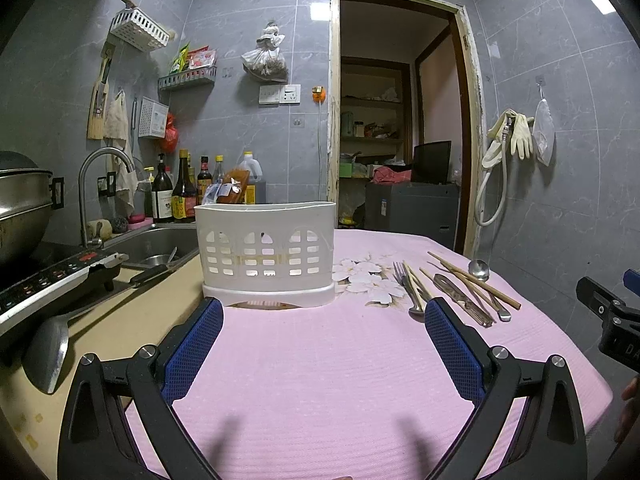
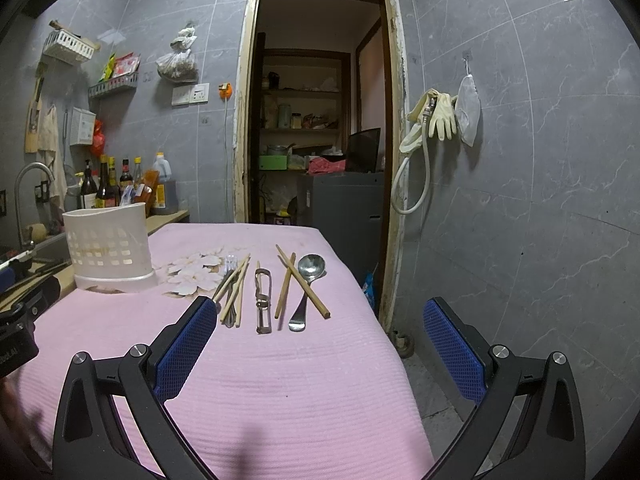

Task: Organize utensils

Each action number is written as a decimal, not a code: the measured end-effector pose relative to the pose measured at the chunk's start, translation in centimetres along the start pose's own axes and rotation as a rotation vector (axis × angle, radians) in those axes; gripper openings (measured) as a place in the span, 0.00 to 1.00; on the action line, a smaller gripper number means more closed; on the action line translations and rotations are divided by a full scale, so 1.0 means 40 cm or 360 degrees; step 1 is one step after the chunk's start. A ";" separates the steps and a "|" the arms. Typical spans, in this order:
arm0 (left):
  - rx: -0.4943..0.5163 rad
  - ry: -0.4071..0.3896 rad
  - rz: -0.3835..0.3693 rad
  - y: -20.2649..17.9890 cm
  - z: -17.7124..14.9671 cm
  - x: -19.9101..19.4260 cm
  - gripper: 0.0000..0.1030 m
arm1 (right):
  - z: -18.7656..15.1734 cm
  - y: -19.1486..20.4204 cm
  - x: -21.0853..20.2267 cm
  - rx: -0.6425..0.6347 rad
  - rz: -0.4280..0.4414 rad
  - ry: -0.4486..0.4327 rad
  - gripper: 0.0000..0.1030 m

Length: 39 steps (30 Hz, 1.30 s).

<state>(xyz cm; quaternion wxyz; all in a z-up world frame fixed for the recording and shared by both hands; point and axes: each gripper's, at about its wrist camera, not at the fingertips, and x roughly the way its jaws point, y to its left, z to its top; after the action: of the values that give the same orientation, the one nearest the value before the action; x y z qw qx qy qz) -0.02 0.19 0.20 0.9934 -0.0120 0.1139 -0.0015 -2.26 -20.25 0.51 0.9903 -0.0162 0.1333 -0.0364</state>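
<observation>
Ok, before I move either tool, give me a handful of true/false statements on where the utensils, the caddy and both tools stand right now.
1. The white caddy stands upright on the pink cloth. True.
2. The spoon is already in the caddy. False: it lies on the cloth, with a chopstick crossing its handle.
3. Both tools are open and hold nothing. True: the left tool and the right tool each show wide-spread blue pads.
4. The fork lies alone, clear of other utensils. False: chopsticks lie bundled with it.
5. The peeler lies between the fork bundle and the spoon. True.
</observation>
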 end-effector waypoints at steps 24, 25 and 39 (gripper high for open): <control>0.0001 0.0001 0.0001 -0.001 0.001 -0.002 0.96 | 0.002 0.006 -0.004 0.0006 0.0004 0.0002 1.00; 0.0002 0.0002 0.0000 -0.001 -0.002 0.002 0.96 | 0.001 0.004 -0.003 0.0007 0.0003 0.0000 1.00; 0.0004 0.0001 0.0001 -0.002 -0.001 0.001 0.96 | 0.001 0.005 -0.003 0.0006 0.0002 0.0002 1.00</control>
<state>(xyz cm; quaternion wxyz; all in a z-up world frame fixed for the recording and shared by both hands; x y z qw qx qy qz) 0.01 0.10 0.14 0.9934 -0.0107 0.1141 -0.0013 -2.35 -20.02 0.58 0.9903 -0.0141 0.1338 -0.0359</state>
